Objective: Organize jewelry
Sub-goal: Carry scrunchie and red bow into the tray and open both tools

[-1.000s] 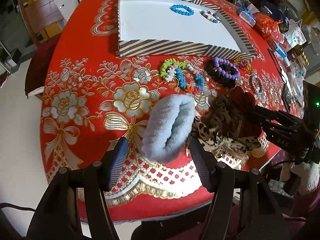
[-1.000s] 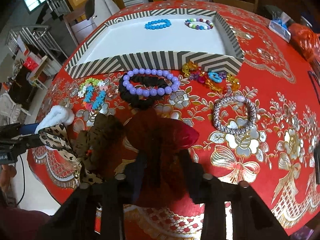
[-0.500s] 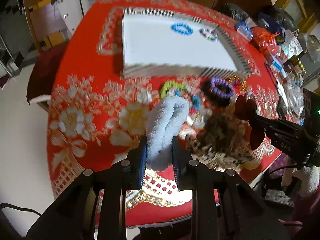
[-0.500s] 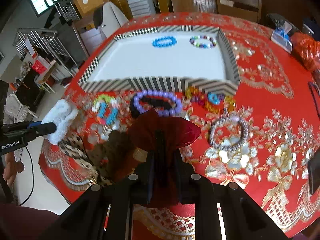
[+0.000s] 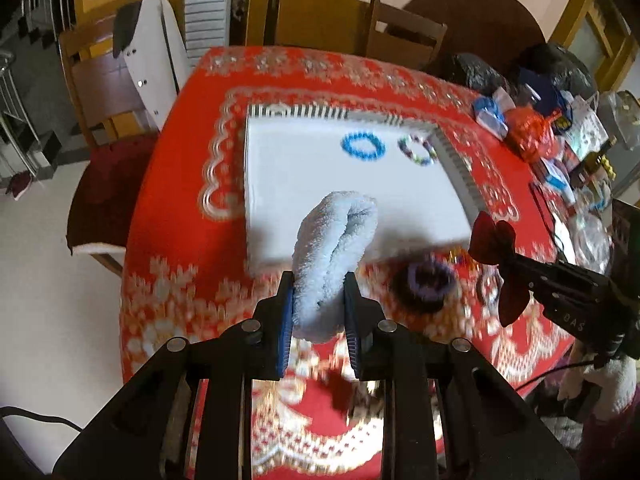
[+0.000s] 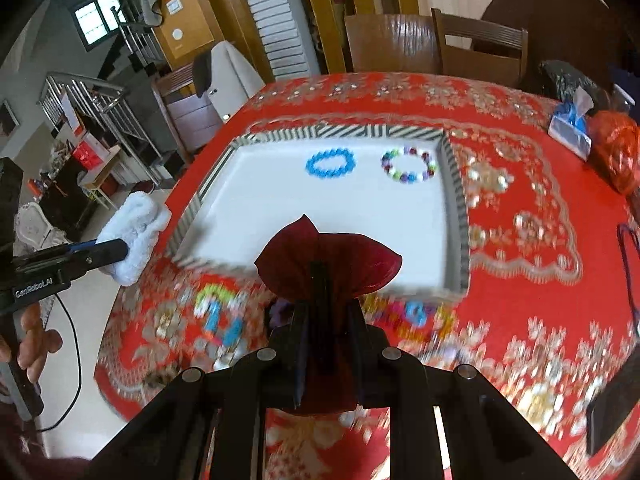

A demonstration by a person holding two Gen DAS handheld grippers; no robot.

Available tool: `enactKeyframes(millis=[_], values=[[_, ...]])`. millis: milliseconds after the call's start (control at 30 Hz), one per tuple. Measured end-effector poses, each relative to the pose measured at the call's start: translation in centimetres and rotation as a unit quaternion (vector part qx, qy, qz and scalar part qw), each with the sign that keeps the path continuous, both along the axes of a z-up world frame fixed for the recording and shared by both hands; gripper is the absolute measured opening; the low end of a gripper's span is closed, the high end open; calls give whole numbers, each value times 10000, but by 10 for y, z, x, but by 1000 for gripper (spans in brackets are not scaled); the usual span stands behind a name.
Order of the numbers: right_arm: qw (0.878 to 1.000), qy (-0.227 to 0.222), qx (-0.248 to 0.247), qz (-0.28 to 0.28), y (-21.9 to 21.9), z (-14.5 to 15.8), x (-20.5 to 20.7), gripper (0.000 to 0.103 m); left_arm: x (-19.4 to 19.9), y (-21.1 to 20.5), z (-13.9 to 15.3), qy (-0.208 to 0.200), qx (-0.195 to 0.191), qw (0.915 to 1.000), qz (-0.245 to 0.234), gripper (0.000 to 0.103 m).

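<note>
Left wrist view: the left gripper (image 5: 316,304) pinches a pale blue fluffy scrunchie (image 5: 332,256) between its blue-padded jaws, lifted clear of the table, with its free end seen against the white tray floor.
Left gripper motion: its jaws have just been closing, and the scrunchie sits between them.
Right wrist view: the right gripper (image 6: 326,320) is pressed together on a dark red bow (image 6: 328,260), which fans out above the fingertips and hangs below them, off the cloth.
Right gripper motion: its jaws have just been closing on the bow.
Cross view: the left view shows the bow at the right gripper's tip over the right part of the table; the right view shows the scrunchie at the left gripper's tip beyond the tray's left wall.
Tray (image 6: 332,133): white floor, black-and-white striped walls, lying on the far half of the table.
Inside the tray: 2 bracelets near its far wall, a blue bead bracelet (image 6: 331,163) and, toward the far right corner, a multicolour bead bracelet (image 6: 409,166), apart from each other.
Near edge of the table: blurred jewellery lies in front of the tray's near wall, among it a purple bead bracelet on a dark ring (image 5: 425,283) and a coloured bead cluster (image 6: 218,312).
Table: red tablecloth (image 6: 520,216) with silver and gold flowers.
Right edge: bags and packets (image 5: 532,132) piled in a heap.
Person: a hand (image 6: 34,344) grips the left gripper's handle.
</note>
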State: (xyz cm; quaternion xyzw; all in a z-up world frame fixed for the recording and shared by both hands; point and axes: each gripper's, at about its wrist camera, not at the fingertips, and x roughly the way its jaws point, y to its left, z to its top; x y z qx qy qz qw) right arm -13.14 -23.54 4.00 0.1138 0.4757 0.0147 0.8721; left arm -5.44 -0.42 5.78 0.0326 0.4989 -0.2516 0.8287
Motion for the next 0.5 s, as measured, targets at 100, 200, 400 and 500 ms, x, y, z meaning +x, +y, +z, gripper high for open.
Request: enactKeyframes(millis=[100,200,400,500], values=[[10000,38,-1,-45,-12,-3,21,17,17,-12,1,-19,-1,10000,81,21],[9999,110,1,-82,-25,-9,42,17,37,-28,0,-38,51,9999,150,21],[9993,347,50,-148,-50,-32,80,17,73,-56,-13,-2,219,9994,281,21],[9986,483,101,-192,-62,-44,94,17,92,-70,-20,32,302,9990,340,21]])
